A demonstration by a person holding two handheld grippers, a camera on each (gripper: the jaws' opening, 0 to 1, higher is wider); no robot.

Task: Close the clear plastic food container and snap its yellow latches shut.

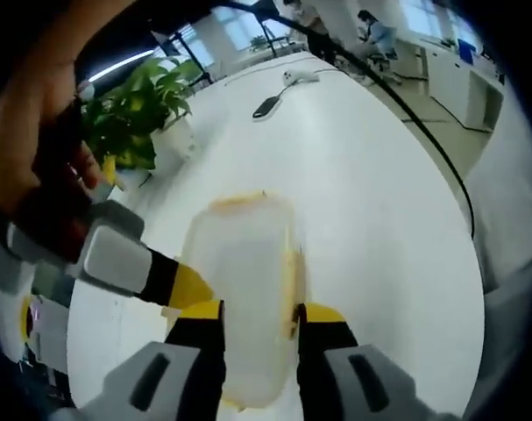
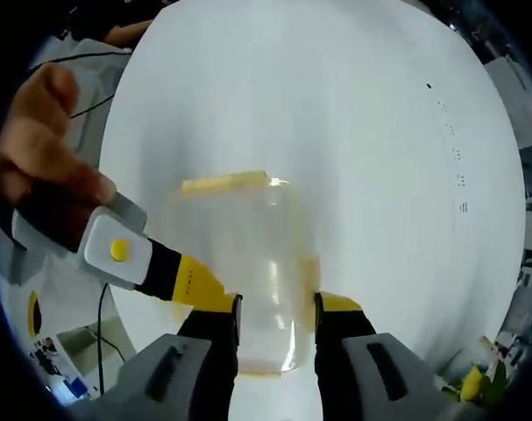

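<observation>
My left tongs and right tongs each straddle the container from opposite ends. Its long axis runs straight away from both. Can't tell if either's actually squeezing.

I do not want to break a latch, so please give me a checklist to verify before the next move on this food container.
1. The container rests flat on the table: ok.
2. The lid is fully seated: cannot tell, the pictures are blurred.
3. The far yellow latch is snapped shut: cannot tell.
4. The left tool has a jaw on either side of the container: ok.
5. The right tool has a jaw on either side of it: ok.
6. Both grips are firm: cannot tell.
</observation>
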